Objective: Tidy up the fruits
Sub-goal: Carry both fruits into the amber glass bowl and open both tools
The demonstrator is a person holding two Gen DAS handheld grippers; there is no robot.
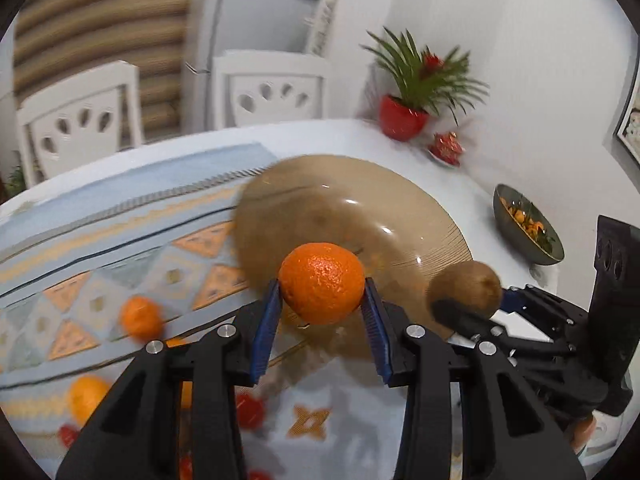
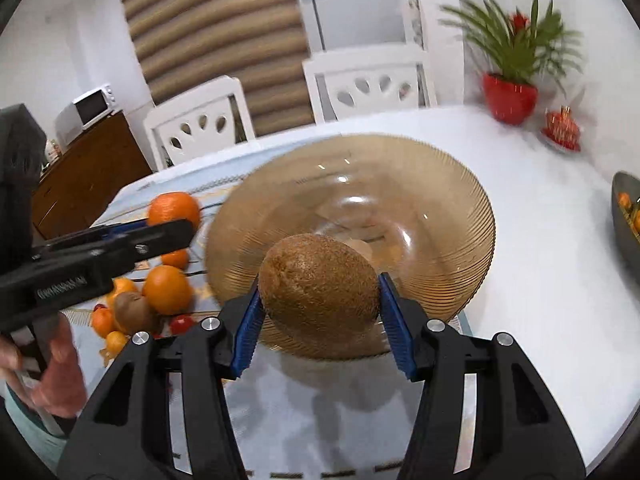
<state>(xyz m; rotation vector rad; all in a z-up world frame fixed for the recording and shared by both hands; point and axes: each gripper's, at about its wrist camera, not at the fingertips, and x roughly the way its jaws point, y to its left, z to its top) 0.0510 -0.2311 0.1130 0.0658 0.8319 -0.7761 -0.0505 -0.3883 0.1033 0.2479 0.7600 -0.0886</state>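
Fruit is what we are sorting, and two pieces are in hand. Our left tool point(image 1: 322, 298) has its blue pads closed against the sides of an orange point(image 1: 322, 283), held above the near rim of the amber glass bowl point(image 2: 440, 184). Our right tool point(image 2: 318, 300) is closed the same way on a kiwi point(image 2: 319, 285), also raised over the bowl's near edge, just beside the orange.

The bowl looks close to empty; we see pale and orange shapes through its base, but with the blur and the glass we cannot tell whether they lie inside it or under it. So we judge the task barely begun: neither carried fruit is set down yet.

Left to do is the pile on the patterned cloth point(image 1: 120, 216) to the left of the bowl: several more oranges point(image 2: 167, 290), another kiwi point(image 2: 132, 311) and some small red fruits point(image 2: 181, 323), all touching or near one another. Farther off on the counter point(image 2: 540, 220) stand a dark dish point(image 1: 528, 224) and a red potted plant point(image 2: 510, 98).
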